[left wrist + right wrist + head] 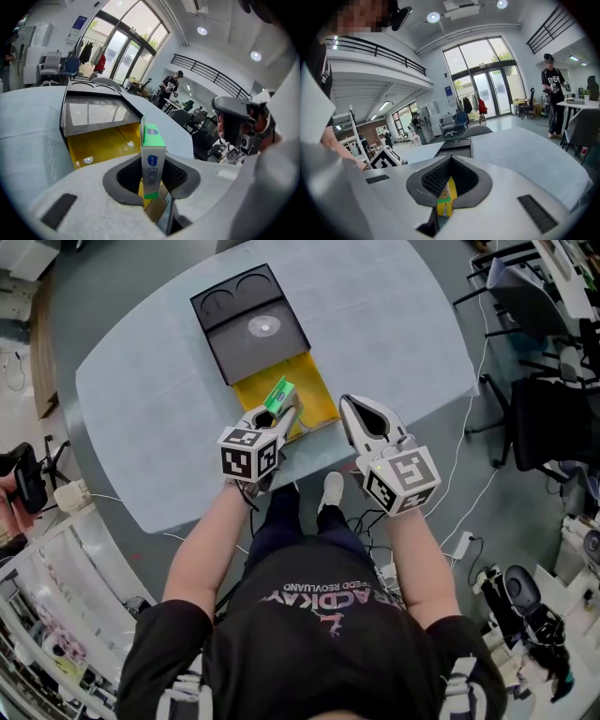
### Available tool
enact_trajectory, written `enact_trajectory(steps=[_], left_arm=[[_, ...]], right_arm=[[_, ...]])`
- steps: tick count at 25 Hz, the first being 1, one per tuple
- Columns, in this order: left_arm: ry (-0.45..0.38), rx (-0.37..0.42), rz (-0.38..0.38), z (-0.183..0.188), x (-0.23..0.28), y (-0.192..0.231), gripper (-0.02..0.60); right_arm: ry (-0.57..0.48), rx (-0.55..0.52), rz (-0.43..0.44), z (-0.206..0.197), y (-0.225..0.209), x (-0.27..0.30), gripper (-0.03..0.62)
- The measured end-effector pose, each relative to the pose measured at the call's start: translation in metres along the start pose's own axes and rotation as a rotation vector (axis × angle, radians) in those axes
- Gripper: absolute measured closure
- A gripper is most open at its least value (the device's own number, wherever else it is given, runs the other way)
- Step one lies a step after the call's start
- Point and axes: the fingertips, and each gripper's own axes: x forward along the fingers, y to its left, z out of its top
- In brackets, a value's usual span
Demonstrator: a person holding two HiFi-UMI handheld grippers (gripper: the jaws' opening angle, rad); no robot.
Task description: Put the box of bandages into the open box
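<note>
A green and white box of bandages (279, 394) (153, 157) stands upright between the jaws of my left gripper (281, 409) (152, 183), which is shut on it. It hangs over the near part of the open box's yellow inside (248, 390) (96, 145). The box's black part (248, 320) (96, 112) lies farther back on the table. My right gripper (345, 405) (449, 183) sits at the box's near right corner. Its jaws are closed, with a yellow flap (446, 197) bearing a green stripe pinched between them.
The pale blue table (394, 324) has rounded corners; its near edge runs just under both grippers. Cables and office chairs (544, 418) stand on the floor to the right, and shelving (47, 615) stands at the lower left. A person (553, 96) stands far off by the windows.
</note>
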Motion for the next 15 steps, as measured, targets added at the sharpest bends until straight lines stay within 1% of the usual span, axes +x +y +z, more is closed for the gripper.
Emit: enact_trajectory(steps=[4,9,11,15], left_arm=[[0.018,-0.028,-0.006,-0.006,0.005,0.003,0.48],[0.056,-0.041,-0.001,-0.015,0.011,0.007,0.48],[0.069,-0.039,-0.002,-0.016,0.013,0.007,0.48],[0.102,-0.009,0.008,-0.016,0.019,0.006,0.477]], right_arm=[[0.002,0.005,0.0,-0.004,0.002,0.0,0.585],[0.008,0.007,0.002,-0.007,0.003,0.001,0.583],[0.008,0.008,0.003,-0.006,0.002,0.002,0.585],[0.008,0.007,0.006,-0.004,0.0,0.003,0.585]])
